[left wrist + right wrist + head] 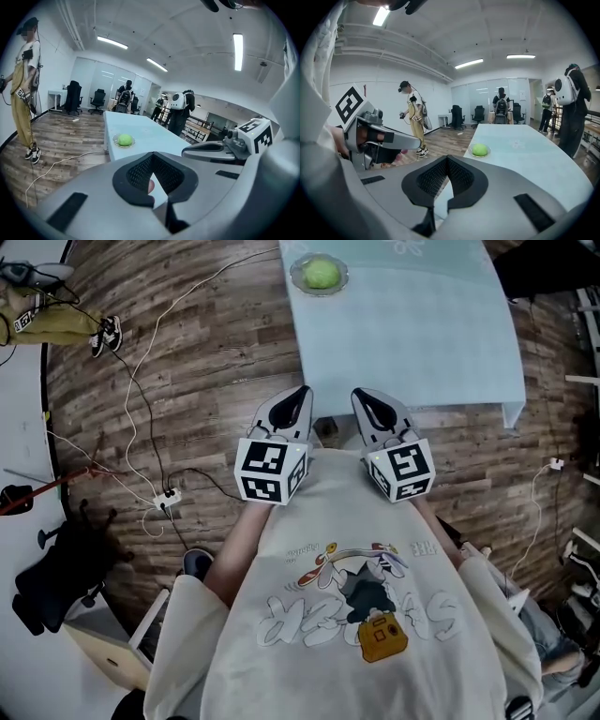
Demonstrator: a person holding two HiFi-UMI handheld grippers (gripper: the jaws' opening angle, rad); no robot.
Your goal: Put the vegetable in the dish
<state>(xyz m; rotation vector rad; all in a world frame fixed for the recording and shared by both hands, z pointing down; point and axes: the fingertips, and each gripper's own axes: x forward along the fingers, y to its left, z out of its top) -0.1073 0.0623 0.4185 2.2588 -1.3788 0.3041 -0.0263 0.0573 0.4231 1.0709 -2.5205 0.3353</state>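
Progress looks complete from where you stand: on the long pale-blue table (pixel 422 343), near one far corner, the shallow clear glass dish (pixel 296 279) already holds the round green vegetable (pixel 322 274), so I judge nothing is left to carry. Your left gripper (pixel 298 396) and right gripper (pixel 366 397) hang side by side by your chest at the table's near end, well apart from the dish, each with jaws pressed together on nothing.

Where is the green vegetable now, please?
In the head view the green vegetable lies in the small dish near the left edge of the pale blue table, well ahead of the left gripper.
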